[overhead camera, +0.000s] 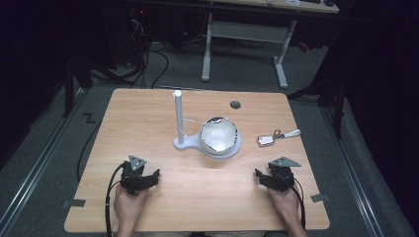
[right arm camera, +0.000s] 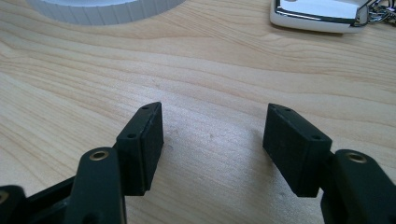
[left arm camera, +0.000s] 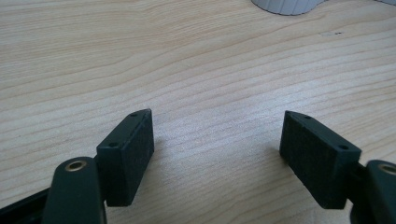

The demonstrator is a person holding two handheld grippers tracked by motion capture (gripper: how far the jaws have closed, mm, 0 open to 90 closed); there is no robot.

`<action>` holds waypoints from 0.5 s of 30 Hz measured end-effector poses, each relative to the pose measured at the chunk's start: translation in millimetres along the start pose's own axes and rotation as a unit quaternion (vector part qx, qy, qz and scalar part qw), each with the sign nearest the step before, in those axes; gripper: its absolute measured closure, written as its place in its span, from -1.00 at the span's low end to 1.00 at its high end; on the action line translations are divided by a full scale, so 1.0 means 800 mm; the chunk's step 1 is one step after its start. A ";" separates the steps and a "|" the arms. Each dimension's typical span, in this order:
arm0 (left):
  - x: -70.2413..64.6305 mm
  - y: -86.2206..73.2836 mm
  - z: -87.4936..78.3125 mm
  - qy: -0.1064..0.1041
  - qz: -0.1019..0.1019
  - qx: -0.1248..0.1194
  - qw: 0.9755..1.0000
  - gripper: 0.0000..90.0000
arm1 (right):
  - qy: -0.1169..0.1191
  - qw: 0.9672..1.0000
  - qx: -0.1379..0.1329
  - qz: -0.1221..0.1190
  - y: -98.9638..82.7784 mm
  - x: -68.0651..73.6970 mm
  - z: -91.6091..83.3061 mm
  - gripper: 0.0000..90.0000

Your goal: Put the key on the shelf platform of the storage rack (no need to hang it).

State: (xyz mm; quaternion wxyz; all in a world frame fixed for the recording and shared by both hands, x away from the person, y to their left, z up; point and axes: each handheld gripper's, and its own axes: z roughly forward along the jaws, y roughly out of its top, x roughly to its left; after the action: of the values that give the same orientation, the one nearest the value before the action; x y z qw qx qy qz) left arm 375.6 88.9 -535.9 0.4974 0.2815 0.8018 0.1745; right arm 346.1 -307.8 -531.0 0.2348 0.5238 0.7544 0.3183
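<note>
Pale wood worktop [overhead camera: 148, 123] is carrying a white stand [overhead camera: 197, 140] with a mirrored dome at centre, a key fob [overhead camera: 267, 140] lying to its right. Left gripper [overhead camera: 148, 178] and right gripper [overhead camera: 264, 177] are resting near the front edge, fingers [left arm camera: 133, 149] spread wide, gripping nothing.

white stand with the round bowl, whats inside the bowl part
The white stand carries a round bowl with a shiny, reflective inner surface. Nothing visibly lies in it, though glare hides whether something small sits at the bottom.
</note>
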 end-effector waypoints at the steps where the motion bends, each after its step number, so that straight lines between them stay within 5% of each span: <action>1: 0.000 0.000 0.000 0.000 0.000 0.000 1.000 -0.41 | 0.000 1.000 0.000 0.000 0.000 0.000 0.000 -0.14; 15: 0.001 0.000 0.000 -0.003 0.007 0.000 1.000 -0.41 | -0.005 1.000 -0.002 0.002 -0.002 0.003 -0.001 -0.14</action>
State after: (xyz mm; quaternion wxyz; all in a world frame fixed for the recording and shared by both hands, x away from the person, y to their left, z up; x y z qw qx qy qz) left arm 375.4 89.3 -536.4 0.4984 0.2872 0.7985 0.1775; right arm 343.6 -305.8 -531.2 0.2388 0.5269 0.7514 0.3175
